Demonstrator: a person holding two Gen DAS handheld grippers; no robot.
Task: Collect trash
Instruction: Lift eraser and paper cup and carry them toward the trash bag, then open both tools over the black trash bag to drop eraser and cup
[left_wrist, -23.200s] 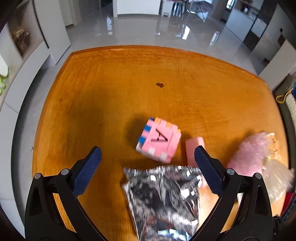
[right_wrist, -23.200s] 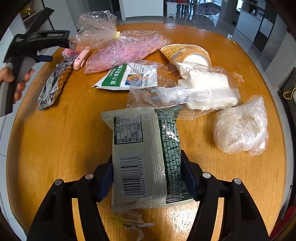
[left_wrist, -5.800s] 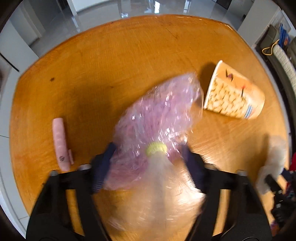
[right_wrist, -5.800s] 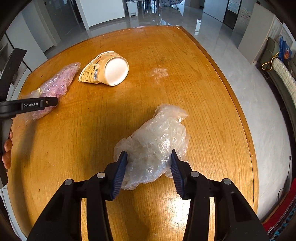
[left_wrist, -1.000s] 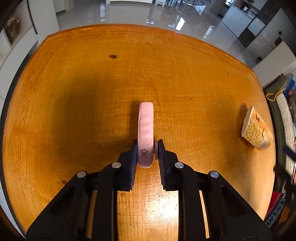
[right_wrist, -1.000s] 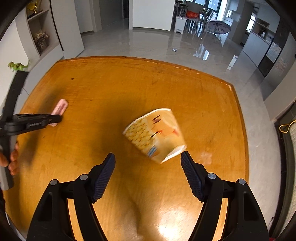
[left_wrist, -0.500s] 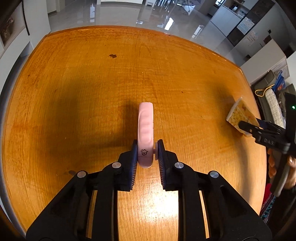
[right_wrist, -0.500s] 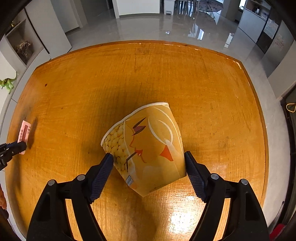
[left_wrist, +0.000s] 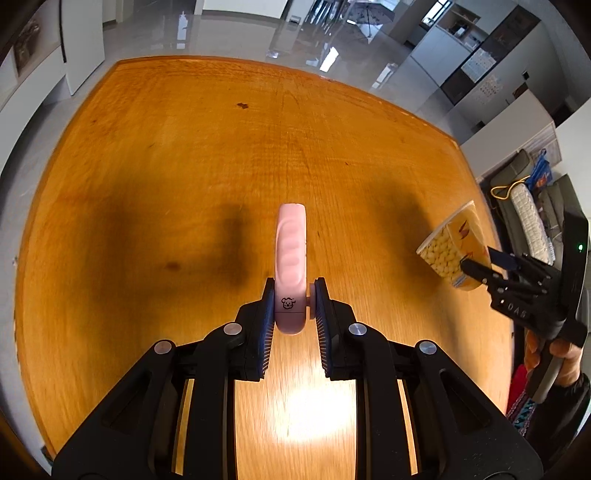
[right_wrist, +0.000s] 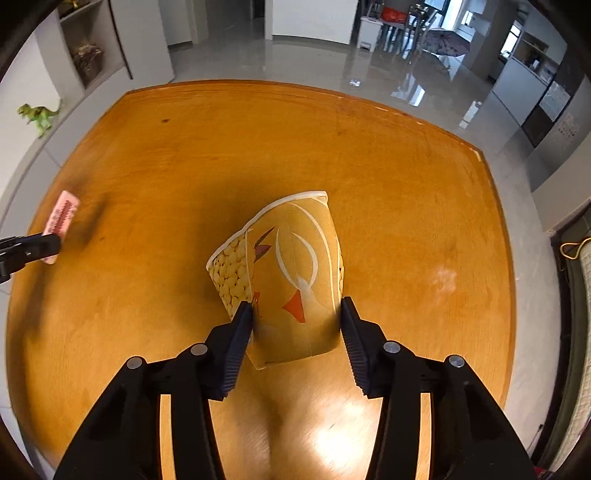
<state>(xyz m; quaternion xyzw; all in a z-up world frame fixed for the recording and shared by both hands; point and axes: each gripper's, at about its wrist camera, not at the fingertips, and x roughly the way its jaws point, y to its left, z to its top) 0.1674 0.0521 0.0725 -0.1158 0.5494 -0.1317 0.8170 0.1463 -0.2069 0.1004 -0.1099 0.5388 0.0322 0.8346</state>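
Note:
My left gripper (left_wrist: 293, 295) is shut on a pink oblong handle-like piece (left_wrist: 291, 251) with a small dog mark, held clear above the wooden table (left_wrist: 184, 147). The right wrist view shows that pink piece (right_wrist: 61, 212) at the far left, in the left gripper (right_wrist: 33, 245). My right gripper (right_wrist: 295, 310) has its jaws closing on a yellow paper cup (right_wrist: 291, 266) printed with corn. Both pads press its sides, and the cup wall is creased near the left pad. From the left wrist, the cup (left_wrist: 447, 247) and right gripper (left_wrist: 480, 266) appear at the table's right edge.
A person's hand (left_wrist: 565, 354) holds the right gripper's handle. A green toy dinosaur (right_wrist: 38, 114) stands on a ledge beyond the table's left side. A padded seat with a yellow cord (left_wrist: 524, 206) lies past the right edge. Glossy floor surrounds the table.
The right jaws have closed in on the cup and dented its side. The left gripper has risen with the pink piece, and the right gripper shows more fully in its view.

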